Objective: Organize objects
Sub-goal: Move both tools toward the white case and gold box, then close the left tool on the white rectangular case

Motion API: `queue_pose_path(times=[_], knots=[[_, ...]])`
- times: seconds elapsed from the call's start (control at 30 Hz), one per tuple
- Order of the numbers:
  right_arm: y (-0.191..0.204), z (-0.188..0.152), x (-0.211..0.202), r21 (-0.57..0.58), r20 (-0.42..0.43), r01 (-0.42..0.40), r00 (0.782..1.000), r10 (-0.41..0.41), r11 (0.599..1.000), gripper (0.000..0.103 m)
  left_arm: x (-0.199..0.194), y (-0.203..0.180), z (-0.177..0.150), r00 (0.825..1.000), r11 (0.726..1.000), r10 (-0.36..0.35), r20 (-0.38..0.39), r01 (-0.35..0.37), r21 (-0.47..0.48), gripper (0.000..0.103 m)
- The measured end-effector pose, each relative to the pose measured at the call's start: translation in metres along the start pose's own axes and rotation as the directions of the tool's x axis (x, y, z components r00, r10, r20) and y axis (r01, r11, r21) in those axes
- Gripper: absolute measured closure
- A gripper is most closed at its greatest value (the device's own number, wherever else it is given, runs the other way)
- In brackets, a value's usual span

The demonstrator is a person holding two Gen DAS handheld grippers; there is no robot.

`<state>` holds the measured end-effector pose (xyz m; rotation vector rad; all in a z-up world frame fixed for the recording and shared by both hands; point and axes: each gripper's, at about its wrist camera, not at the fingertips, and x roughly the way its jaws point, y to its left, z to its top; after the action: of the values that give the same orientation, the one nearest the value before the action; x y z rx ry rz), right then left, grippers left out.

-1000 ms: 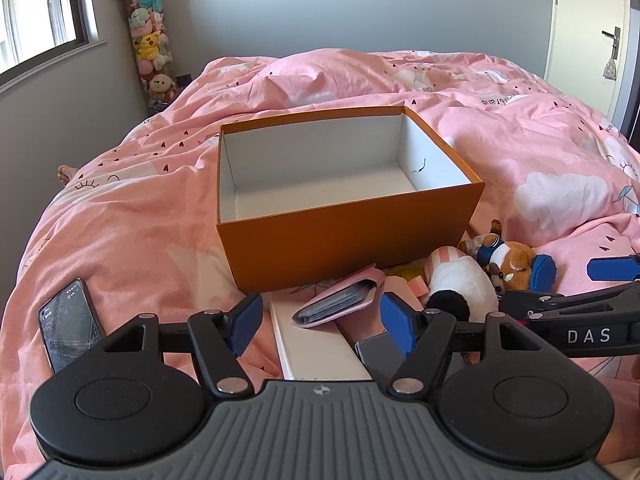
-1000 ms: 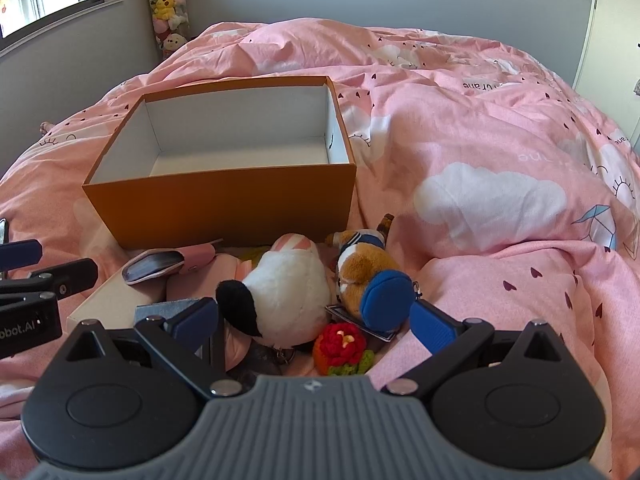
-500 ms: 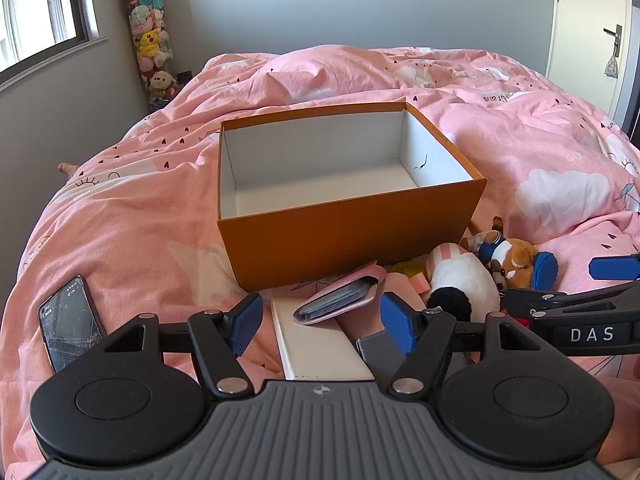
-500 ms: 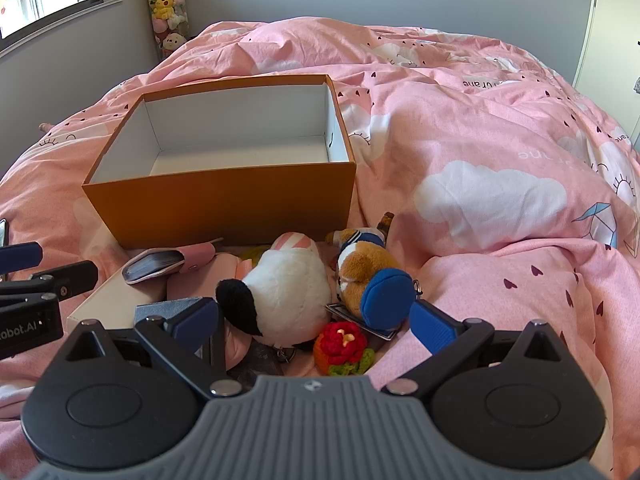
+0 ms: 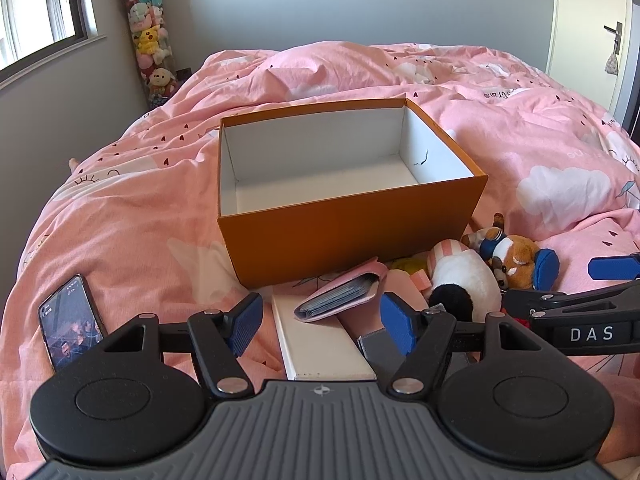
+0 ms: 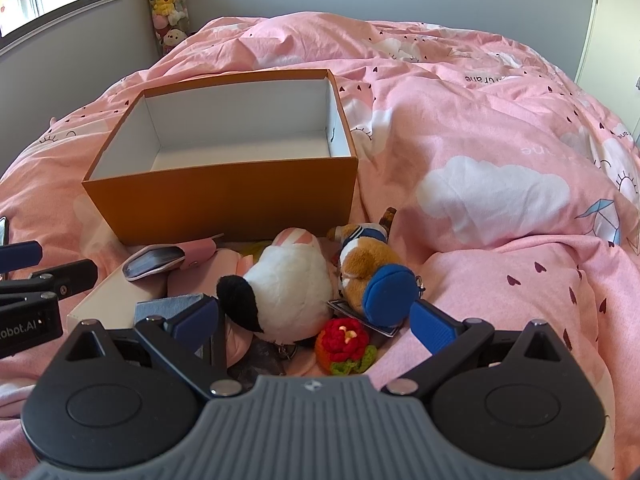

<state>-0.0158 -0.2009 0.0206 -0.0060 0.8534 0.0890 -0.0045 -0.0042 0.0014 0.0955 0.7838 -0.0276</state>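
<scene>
Nothing has changed over the last second: both grippers sit where they were, same tilt, same jaw gap, no object shifted, so sorting hasn't started and the orange box (image 5: 348, 208) ahead of both is still empty. Left to right from the left gripper (image 5: 320, 318): a phone (image 5: 70, 322) lies face-up well off to its left on the pink duvet (image 5: 132, 216); between its spread, empty jaws are a white flat box (image 5: 320, 348) with a pink card wallet (image 5: 344, 294) lying on top; just right of it a white plush (image 5: 466, 276), then a brown plush (image 5: 516, 258). Right gripper (image 6: 314, 326) is also released and holds nothing; the white plush (image 6: 288, 284) is just ahead of its left finger, the brown plush (image 6: 370, 264) with its blue round pad ahead of the right one. View differences: only the left wrist shows the phone in full; only the right wrist shows a red crochet flower (image 6: 344, 342) near its jaws, something dark and metal under the white plush that I can't identify, and a flat card-like item under the blue pad. Judgement: nearest picks are the wallet for left, the flower or plush for right.
</scene>
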Motion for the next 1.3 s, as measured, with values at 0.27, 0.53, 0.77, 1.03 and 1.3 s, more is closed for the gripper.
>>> queue_pose_path(times=[0.27, 0.53, 0.77, 1.03, 1.3], knots=[[0.000, 0.000, 0.003, 0.000, -0.014, -0.032, 0.999, 0.032, 0.999, 0.001, 0.007, 0.021, -0.001, 0.995, 0.999, -0.053, -0.087, 0.054, 0.006, 0.035], [0.002, 0.010, 0.020, 0.004, -0.083, -0.128, 0.988, 0.128, 0.992, 0.026, 0.015, 0.036, 0.006, 0.982, 0.991, -0.137, -0.129, 0.136, -0.014, 0.054], [0.017, 0.033, 0.045, -0.020, -0.140, -0.212, 0.968, 0.207, 0.977, 0.044, 0.037, 0.043, 0.013, 0.974, 0.990, -0.140, -0.178, 0.137, -0.031, 0.055], [0.040, 0.066, 0.083, -0.011, -0.202, -0.285, 0.939, 0.277, 0.958, 0.059, 0.058, 0.036, 0.023, 0.967, 0.984, -0.174, -0.186, 0.179, 0.010, 0.055], [0.041, 0.079, 0.118, 0.119, -0.278, -0.321, 0.898, 0.342, 0.940, 0.059, 0.085, 0.049, 0.019, 0.936, 0.984, -0.179, -0.302, 0.166, -0.071, 0.045]])
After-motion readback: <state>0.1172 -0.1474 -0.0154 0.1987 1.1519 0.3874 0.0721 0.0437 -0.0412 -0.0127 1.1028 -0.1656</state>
